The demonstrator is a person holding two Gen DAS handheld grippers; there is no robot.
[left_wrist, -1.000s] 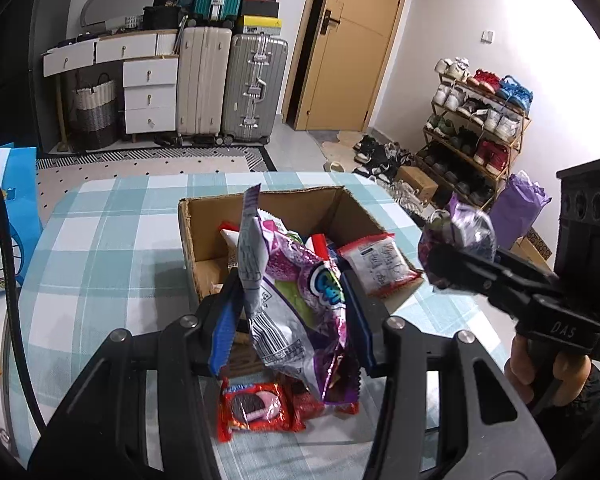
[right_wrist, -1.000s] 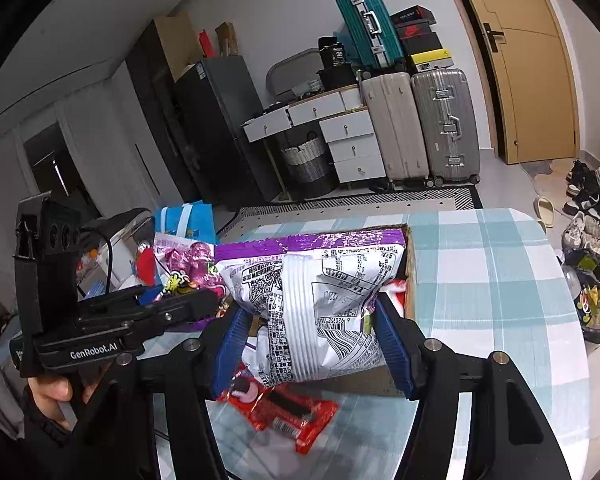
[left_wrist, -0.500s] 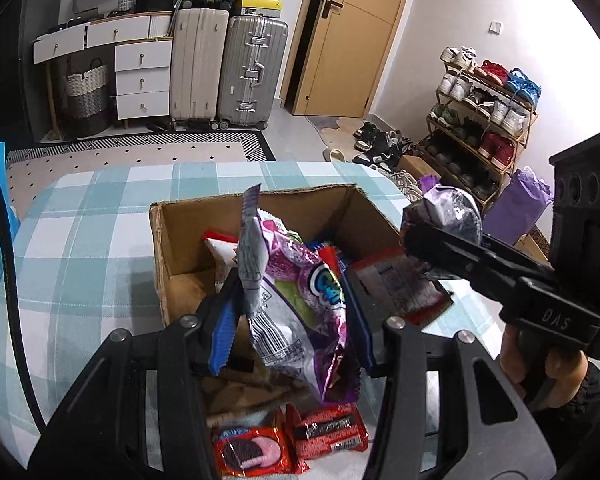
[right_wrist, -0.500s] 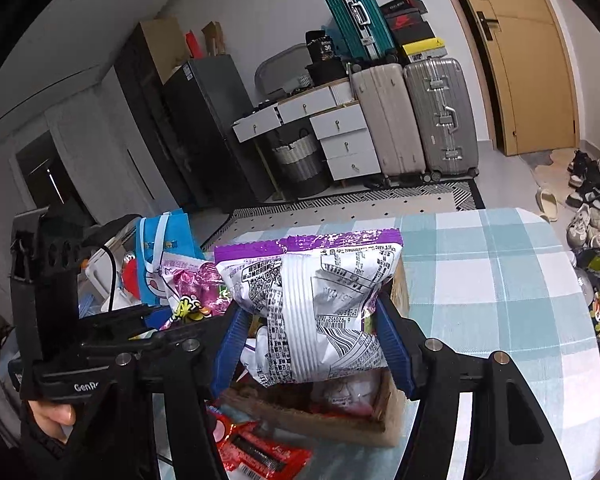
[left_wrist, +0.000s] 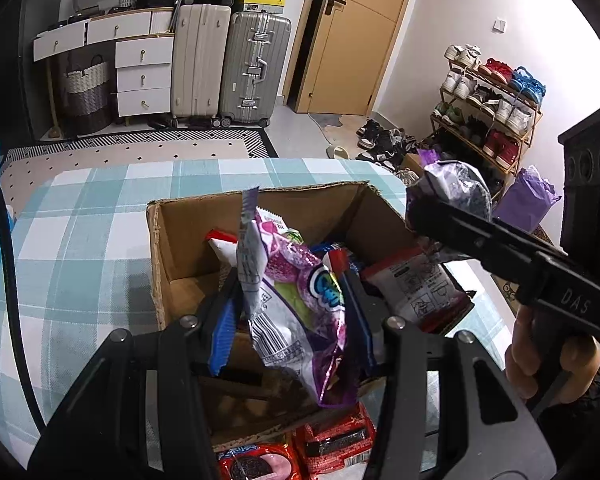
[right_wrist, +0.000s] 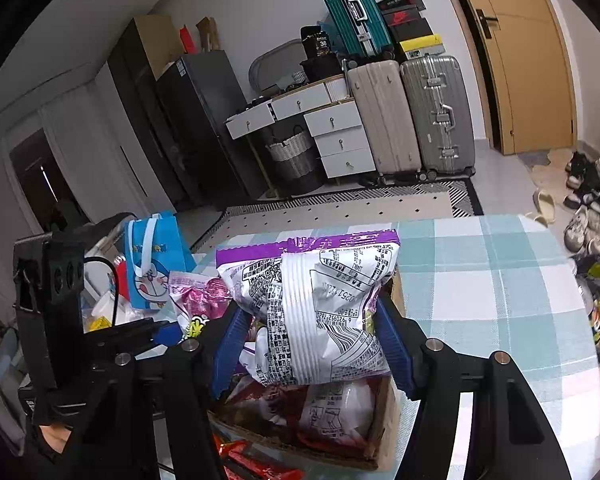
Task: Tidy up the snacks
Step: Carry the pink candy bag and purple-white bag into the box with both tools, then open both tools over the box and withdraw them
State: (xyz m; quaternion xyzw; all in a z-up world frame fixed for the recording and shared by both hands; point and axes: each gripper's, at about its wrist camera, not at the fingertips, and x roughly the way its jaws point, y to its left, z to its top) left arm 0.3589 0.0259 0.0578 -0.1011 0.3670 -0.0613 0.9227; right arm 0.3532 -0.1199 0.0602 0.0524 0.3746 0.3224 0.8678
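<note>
We see two suitcases [left_wrist: 230, 64] against the white wall, beside a tan door [left_wrist: 352, 36]. A shoe rack [left_wrist: 488, 104] stands at the right wall.

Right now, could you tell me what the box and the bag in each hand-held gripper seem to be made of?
Box: plain brown corrugated cardboard, matte, its rim ragged and torn. Pink bag in the left hand-held gripper: glossy, probably metallised plastic film, creased and glinting. Purple bag in the right hand-held gripper: similar printed film, puffed, with crimped top seal.

Close wrist views (shared box [left_wrist: 260, 216])
</note>
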